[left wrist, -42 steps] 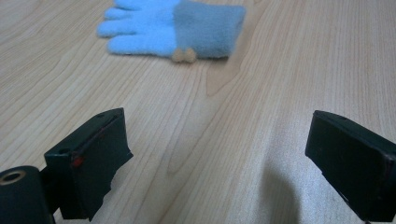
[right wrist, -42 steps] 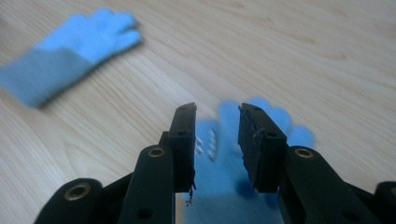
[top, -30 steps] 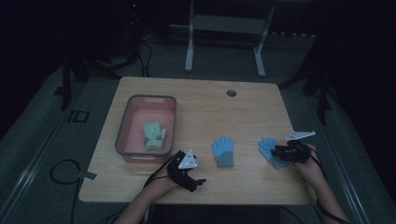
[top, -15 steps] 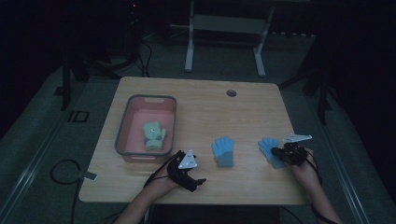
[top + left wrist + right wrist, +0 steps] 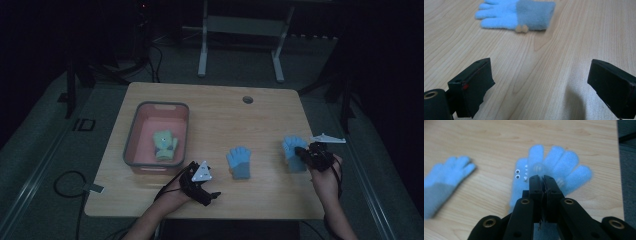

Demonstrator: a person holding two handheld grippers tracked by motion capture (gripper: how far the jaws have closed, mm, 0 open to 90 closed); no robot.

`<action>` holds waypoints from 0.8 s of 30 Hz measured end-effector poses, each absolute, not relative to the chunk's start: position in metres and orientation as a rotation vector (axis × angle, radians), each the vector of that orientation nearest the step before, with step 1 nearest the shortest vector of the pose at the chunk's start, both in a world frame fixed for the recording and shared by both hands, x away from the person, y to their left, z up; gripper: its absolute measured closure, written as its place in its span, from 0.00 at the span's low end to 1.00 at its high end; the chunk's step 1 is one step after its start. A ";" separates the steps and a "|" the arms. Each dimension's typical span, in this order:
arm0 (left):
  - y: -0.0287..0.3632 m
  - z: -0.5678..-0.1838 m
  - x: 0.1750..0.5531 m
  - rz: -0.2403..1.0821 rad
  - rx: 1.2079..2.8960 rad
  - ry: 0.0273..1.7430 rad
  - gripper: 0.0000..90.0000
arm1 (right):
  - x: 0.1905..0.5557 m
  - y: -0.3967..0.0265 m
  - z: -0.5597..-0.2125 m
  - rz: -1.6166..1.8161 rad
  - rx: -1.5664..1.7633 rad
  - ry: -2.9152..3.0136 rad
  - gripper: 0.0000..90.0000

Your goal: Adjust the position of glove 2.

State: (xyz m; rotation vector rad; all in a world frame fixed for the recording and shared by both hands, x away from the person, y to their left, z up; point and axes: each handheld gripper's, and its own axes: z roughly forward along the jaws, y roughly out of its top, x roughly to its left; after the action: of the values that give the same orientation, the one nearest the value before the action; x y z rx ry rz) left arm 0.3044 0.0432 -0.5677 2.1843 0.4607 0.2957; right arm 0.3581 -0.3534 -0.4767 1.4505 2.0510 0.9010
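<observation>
Table (image 5: 210,105): pale wood, with a round hole (image 5: 247,99) near the far edge.

Tray (image 5: 131,141): grey rim, pink floor, at the table's left. A green glove (image 5: 165,145) lies flat inside it.

Mid glove (image 5: 239,161): blue with a grey cuff, flat on the wood between the two hands, fingers pointing away from the person. Same spot as a second ago. In the left gripper view it lies ahead of the jaws, well apart from them.

Right glove (image 5: 554,166): blue, with a small googly-eyed face on one side. Pinched at the palm and lifting off the wood, fingers fanned out beyond the jaw tips. A second ago it lay flat near the table's right edge.

Left gripper (image 5: 541,80): jaws wide apart with bare wood between them, holding nothing. Resting near the table's front edge just beside the tray's near corner, unmoved from the earlier frames.

Right gripper (image 5: 543,178): jaws pressed together, clamping the right glove's fabric. Earlier they stood wider over the glove; now the hand sits higher and slightly nearer the mid glove.
</observation>
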 end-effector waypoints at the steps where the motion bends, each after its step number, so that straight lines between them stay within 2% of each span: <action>1: 0.043 -0.568 0.304 0.294 2.180 0.460 0.07 | 0.357 -0.352 -0.474 0.909 1.469 2.039 0.96; 11: 0.044 -0.568 0.305 0.298 2.181 0.458 0.07 | 0.343 -0.326 -0.462 0.933 1.503 1.985 0.96; 21: 0.043 -0.568 0.304 0.297 2.180 0.458 0.07 | 0.341 -0.312 -0.488 0.905 1.574 1.966 0.96; 24: 0.043 -0.568 0.304 0.296 2.181 0.455 0.07 | 0.346 -0.307 -0.507 0.858 1.603 1.984 0.96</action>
State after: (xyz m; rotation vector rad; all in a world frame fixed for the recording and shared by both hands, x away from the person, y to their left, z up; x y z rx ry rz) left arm 0.3036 0.0432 -0.5676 2.1814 0.4553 0.2960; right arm 0.3460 -0.3066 -0.5075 1.6035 1.9836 0.8578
